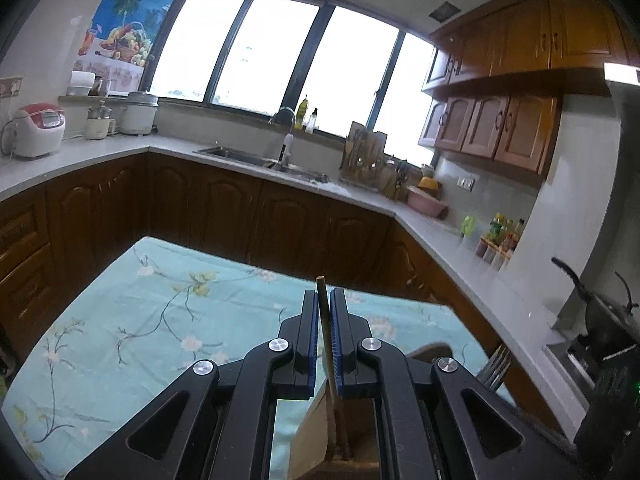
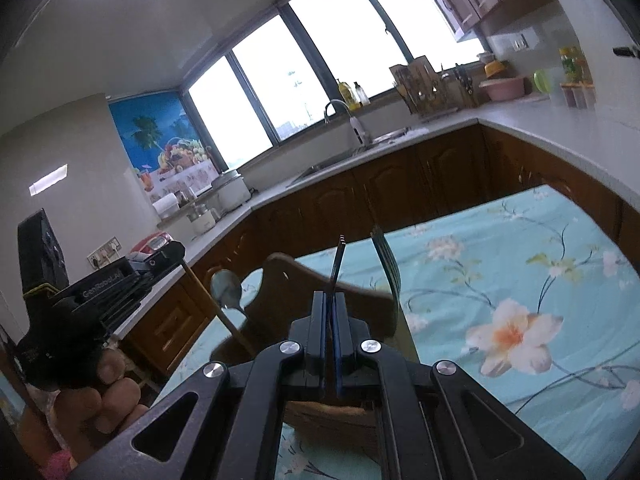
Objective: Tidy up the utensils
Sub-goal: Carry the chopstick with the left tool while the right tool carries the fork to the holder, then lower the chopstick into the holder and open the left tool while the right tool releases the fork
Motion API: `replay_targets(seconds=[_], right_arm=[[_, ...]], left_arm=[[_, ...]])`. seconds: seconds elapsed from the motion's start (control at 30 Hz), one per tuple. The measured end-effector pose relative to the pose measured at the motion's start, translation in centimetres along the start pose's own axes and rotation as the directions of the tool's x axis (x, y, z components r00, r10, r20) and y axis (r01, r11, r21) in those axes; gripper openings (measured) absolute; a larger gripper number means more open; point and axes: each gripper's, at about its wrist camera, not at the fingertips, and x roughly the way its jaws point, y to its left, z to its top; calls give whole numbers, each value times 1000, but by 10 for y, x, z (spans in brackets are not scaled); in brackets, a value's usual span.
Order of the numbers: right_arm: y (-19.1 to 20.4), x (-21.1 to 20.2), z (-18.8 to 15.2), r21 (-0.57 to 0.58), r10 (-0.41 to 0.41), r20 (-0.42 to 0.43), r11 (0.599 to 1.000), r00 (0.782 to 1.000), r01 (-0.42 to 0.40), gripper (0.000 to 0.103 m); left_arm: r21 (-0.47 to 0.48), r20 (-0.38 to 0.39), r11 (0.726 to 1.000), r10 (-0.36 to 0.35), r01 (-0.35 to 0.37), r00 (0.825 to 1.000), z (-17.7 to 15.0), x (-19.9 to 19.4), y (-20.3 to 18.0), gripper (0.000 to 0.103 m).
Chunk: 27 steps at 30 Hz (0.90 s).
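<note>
My left gripper (image 1: 325, 300) is shut on a thin wooden stick (image 1: 322, 312) that points up and away, its lower end going down into a wooden utensil holder (image 1: 306, 444) on the table. The right wrist view shows this gripper (image 2: 92, 296) at the left in a hand, with the stick (image 2: 224, 316) slanting into the holder (image 2: 292, 272). My right gripper (image 2: 330, 300) is shut on a fork (image 2: 339, 260) seen edge-on, tines up, above the holder. A metal spoon (image 2: 226, 286) and a second fork (image 2: 386, 264) stand in the holder. Fork tines (image 1: 496, 368) show at the right.
The table carries a teal flowered cloth (image 1: 132, 320), (image 2: 520, 280). Brown kitchen cabinets and a grey counter (image 1: 460, 240) wrap around beyond it, with a sink (image 1: 256, 158), rice cookers, a knife block and bottles. A stove with a pot (image 1: 604, 320) sits at the right.
</note>
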Motion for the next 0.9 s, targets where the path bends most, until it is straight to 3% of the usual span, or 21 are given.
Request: replay_targets(seconds=[0.4, 0.5, 0.57, 0.6, 0.73, 0.9], right_arm=[[-3, 0, 4, 23, 2, -17, 1000, 1000, -1, 8], [-3, 2, 3, 29, 0, -26, 1000, 1000, 0, 8], [-3, 1, 4, 34, -2, -31, 999, 1000, 4, 9], [-3, 1, 4, 37, -4, -31, 999, 1000, 5, 10], [-4, -3, 3, 54, -1, -28, 999, 1000, 3, 32], [-4, -9, 1, 67, -4, -21, 998, 1000, 6, 34]], left_arm=[[22, -30, 1000, -4, 5, 1000, 20, -11, 1, 6], [21, -37, 1000, 3, -3, 999, 21, -11, 4, 12], [10, -30, 1000, 13, -12, 999, 22, -13, 5, 25], [8, -24, 1000, 16, -16, 1000, 21, -15, 6, 26], [3, -37, 1000, 17, -17, 999, 19, -19, 7, 30], [5, -42, 1000, 16, -16, 999, 18, -24, 5, 34]])
